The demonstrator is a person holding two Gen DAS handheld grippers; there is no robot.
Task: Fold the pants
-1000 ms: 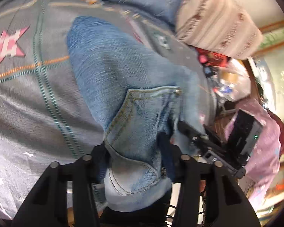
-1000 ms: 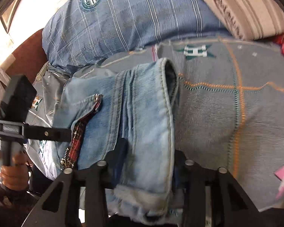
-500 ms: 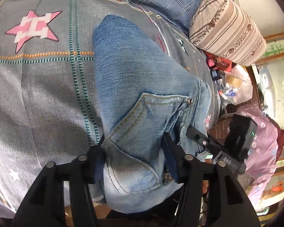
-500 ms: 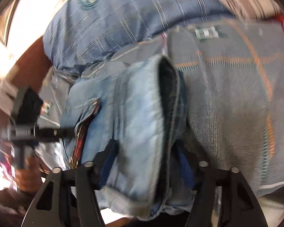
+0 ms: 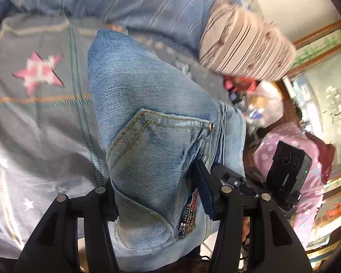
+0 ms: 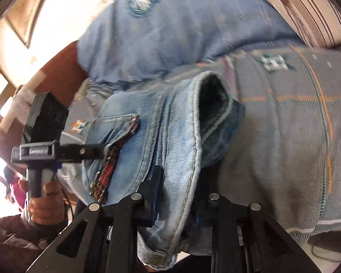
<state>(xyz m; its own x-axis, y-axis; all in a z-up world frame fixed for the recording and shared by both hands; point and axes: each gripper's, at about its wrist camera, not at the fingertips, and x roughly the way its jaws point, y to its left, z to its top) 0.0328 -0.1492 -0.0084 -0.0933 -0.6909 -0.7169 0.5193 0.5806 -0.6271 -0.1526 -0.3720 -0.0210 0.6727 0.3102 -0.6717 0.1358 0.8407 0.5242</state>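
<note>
Light blue denim pants point(image 5: 147, 118) lie folded on a grey patterned bedspread point(image 5: 41, 122). My left gripper point(image 5: 155, 188) is shut on the pants at the back pocket end, near the bed's edge. My right gripper point(image 6: 177, 193) is shut on the pants' waistband point(image 6: 181, 150), whose open end gapes beyond the fingers. The right gripper's body also shows in the left wrist view point(image 5: 284, 177), and the left gripper's body shows in the right wrist view point(image 6: 41, 136), held by a hand. A red plaid strip point(image 6: 109, 166) hangs from the pants.
A blue striped pillow point(image 6: 193, 29) and a beige striped bolster point(image 5: 245, 50) lie at the far side of the bed. A pink star patch point(image 5: 38, 72) marks the bedspread. Clutter and a bag point(image 5: 261, 104) stand off the bed's right side.
Both grippers have shifted with the pants still held. The left wrist view has swung so the pillow and bolster are back in sight; the waistband opening now gapes wider in the right wrist view.
</note>
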